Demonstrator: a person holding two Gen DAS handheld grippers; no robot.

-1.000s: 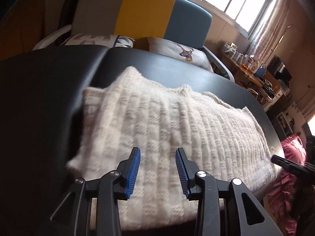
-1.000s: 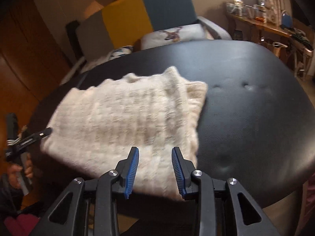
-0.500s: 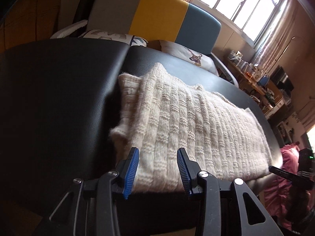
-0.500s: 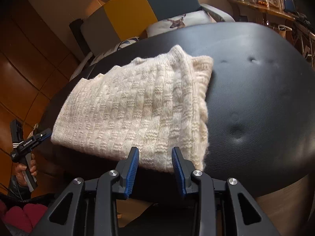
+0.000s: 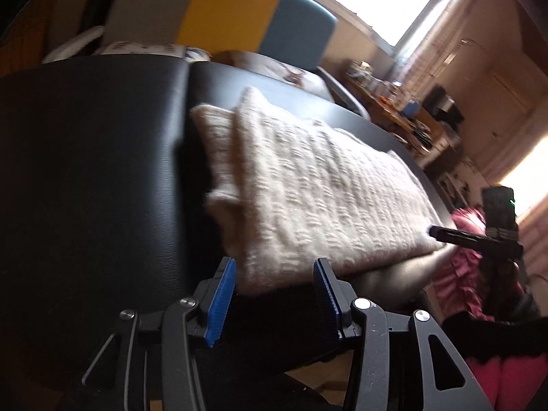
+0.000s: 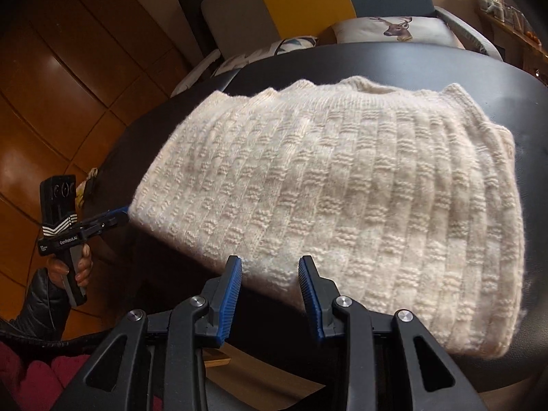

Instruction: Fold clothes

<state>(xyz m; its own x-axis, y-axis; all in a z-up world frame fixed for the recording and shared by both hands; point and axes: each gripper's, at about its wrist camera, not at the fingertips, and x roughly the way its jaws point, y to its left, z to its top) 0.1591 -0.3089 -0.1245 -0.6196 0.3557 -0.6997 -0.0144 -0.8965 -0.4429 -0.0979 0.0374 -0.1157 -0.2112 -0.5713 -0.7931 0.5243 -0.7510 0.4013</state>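
Both grippers sit at the near edge of the cream knit sweater (image 6: 342, 185), neither holding it yet. Our left gripper (image 5: 274, 298) has its jaws opening, blue pads clear of the knit, with the near left corner of the sweater just ahead of the gap and nothing pinched. Our right gripper (image 6: 270, 294) is partly open and empty too; the near hem lies just beyond its tips, not between the pads as far as we can tell.

Sweater lies flat on the black padded table (image 6: 513, 102), already folded into a compact rectangle: sides look tucked in, neckline at the far edge, a doubled layer showing along the left side in the left wrist view. Left view is motion-blurred, so the layer count is unclear.

Progress, our read: sleeve or side folds are done; the final fold, near hem over toward the collar, looks still open. Both grippers seem lined up on the near edge for that.

Left hand (image 6: 75, 260) grips its handle off the table's left edge. Striped sofa (image 6: 308, 3) and deer cushion (image 6: 394, 29) sit beyond the far side.
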